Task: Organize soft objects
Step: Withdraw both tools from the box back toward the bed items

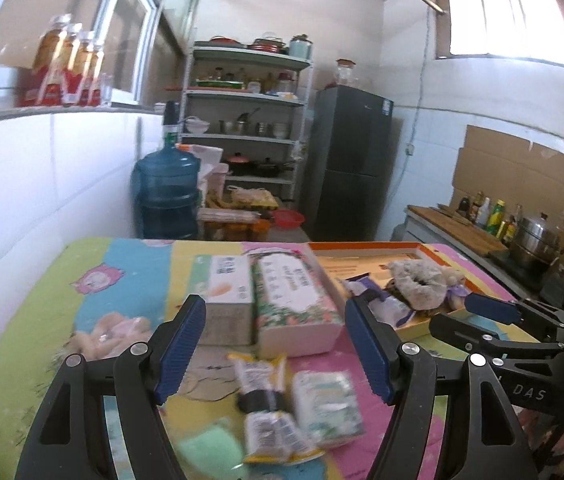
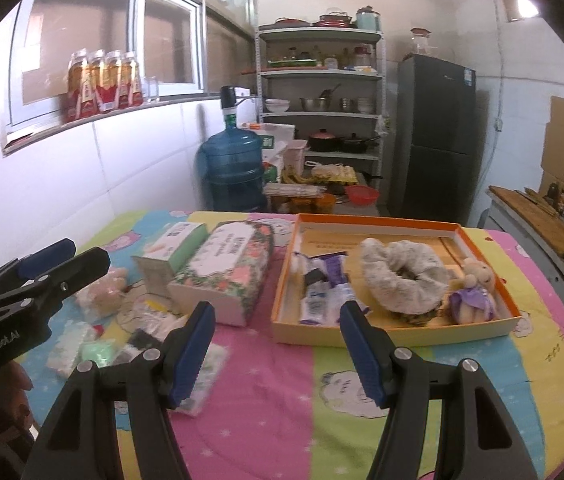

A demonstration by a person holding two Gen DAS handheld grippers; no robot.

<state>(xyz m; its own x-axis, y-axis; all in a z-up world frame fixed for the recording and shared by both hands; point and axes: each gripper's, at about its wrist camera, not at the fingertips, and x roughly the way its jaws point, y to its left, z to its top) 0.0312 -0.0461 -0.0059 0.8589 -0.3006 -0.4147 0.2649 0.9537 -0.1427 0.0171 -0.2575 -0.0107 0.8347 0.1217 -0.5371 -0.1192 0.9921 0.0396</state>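
My left gripper is open over the colourful table cover, nothing between its pads. Below it lie a yellow-edged packet, a small tissue pack and a green sponge. My right gripper is also open and empty, just in front of the orange tray. In the tray are a fluffy grey-white ring, a small plush doll in purple and purple-white packets. A wrapped pink plush lies at the left, under the left gripper.
A floral tissue box and a green-white box stand left of the tray. Beyond the table are a blue water jug, a shelf of pots and a dark fridge. A counter with bottles runs along the right.
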